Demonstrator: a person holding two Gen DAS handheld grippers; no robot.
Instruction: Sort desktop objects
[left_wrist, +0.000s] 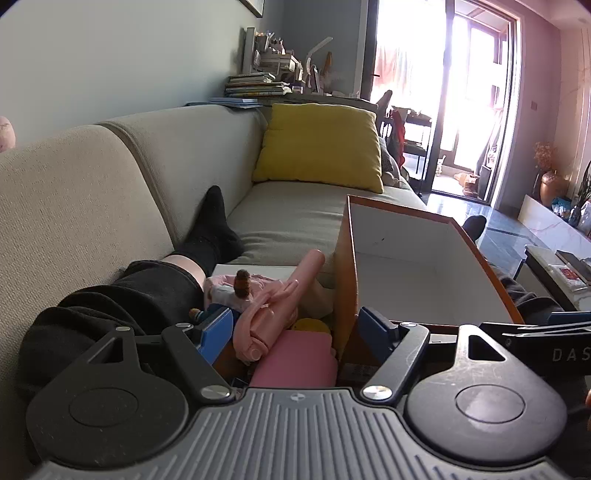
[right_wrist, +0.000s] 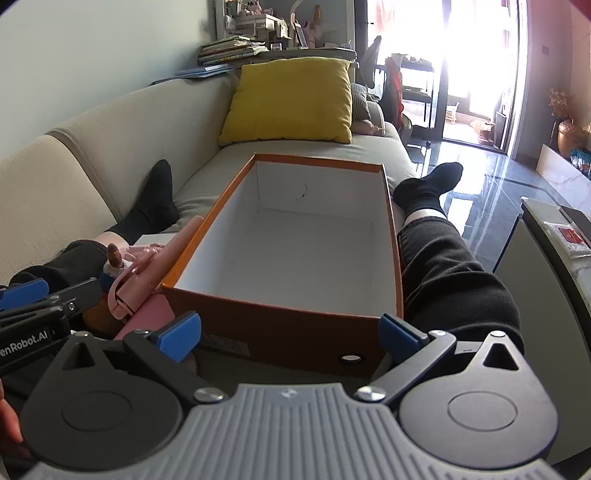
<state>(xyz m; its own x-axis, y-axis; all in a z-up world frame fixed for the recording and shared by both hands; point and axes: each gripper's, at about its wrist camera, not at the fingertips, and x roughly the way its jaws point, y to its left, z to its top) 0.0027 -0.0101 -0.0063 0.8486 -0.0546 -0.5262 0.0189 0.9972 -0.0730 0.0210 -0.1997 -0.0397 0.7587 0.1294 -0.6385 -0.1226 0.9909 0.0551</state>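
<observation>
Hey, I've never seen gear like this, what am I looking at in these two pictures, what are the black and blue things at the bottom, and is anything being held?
There is no robot here: a person sitting on a sofa holds a two-finger gripper in each hand, and each gripper carries a camera looking forward along its fingers.

One picture comes from the left gripper, the other from the right gripper. The blue pieces are the fingertip pads. Both grippers are open and hold nothing.

Between the person's legs sits an orange box, white inside, with nothing visible in it. To its left lies a pile of pink items, including a small figure with a brown top. Behind is a yellow cushion.
</observation>
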